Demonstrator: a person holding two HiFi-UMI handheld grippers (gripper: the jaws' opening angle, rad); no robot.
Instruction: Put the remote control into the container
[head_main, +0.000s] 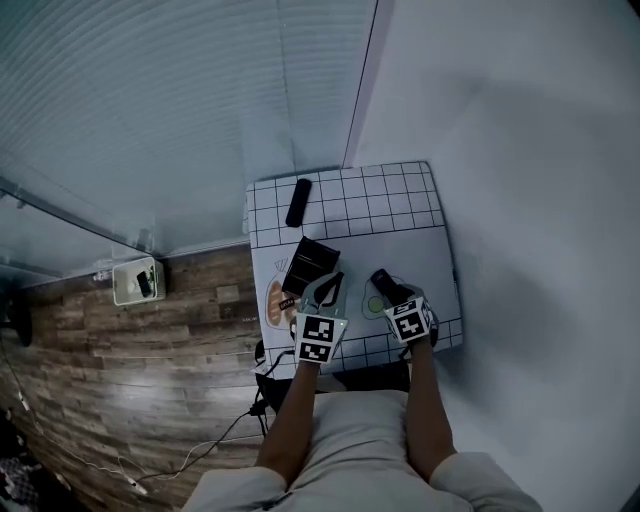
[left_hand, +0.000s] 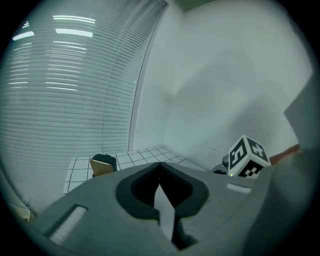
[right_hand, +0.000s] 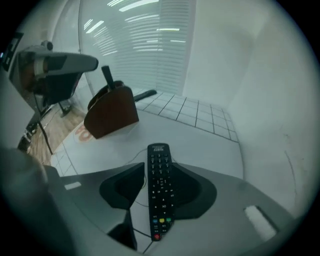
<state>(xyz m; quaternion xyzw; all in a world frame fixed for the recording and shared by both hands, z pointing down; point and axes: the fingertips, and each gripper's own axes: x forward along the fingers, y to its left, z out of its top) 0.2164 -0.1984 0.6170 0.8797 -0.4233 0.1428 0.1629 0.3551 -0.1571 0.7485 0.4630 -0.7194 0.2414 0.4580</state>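
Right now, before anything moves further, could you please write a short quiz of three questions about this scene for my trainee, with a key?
1. True or false: the left gripper has its jaws shut on the long black plastic remote control.
2. What lies between the jaws of the right gripper? A) that remote control B) a white cup C) nothing
3. How many remote controls lie flat on the grid-patterned white tablecloth, outside the dark brown box-shaped container?

Key
1. False: the jaws are shut on nothing.
2. A: the jaws stand apart around it.
3. Two: that one and a second black remote control at the far edge.
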